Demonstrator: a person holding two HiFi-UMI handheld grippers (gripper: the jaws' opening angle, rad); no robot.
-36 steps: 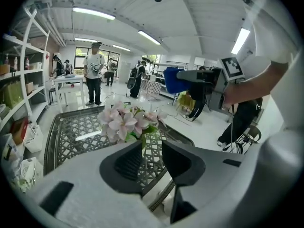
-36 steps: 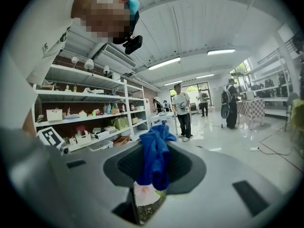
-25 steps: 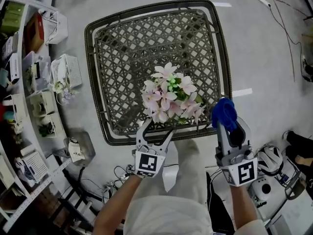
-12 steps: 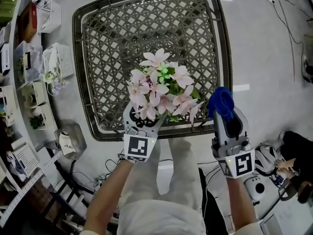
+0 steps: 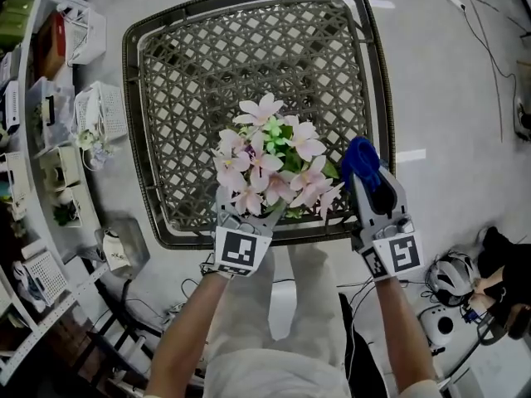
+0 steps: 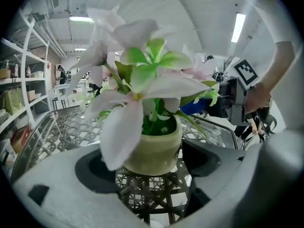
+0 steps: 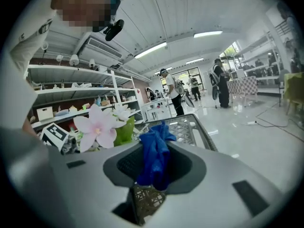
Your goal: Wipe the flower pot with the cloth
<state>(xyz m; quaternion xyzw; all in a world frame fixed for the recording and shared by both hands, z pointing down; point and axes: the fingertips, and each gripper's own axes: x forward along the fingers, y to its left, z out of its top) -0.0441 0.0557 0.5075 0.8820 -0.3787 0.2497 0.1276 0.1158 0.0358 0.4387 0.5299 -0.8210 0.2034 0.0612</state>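
Bright open hall with a pale, glossy floor [image 5: 448,81]

A square woven wicker table [image 5: 249,48] with a dark rim stands on the light grey floor, which reflects the lamps. White open shelves [image 5: 41,139] crowded with boxes and baskets run along the left side, and thin cables [image 5: 498,81] trail across the floor at the upper right. Long strip lights [image 7: 151,50] hang under a white panelled ceiling [image 7: 180,13], and several people [image 7: 169,93] stand far down the hall.

Flower pot [image 6: 154,151] on wicker table [image 5: 249,56]
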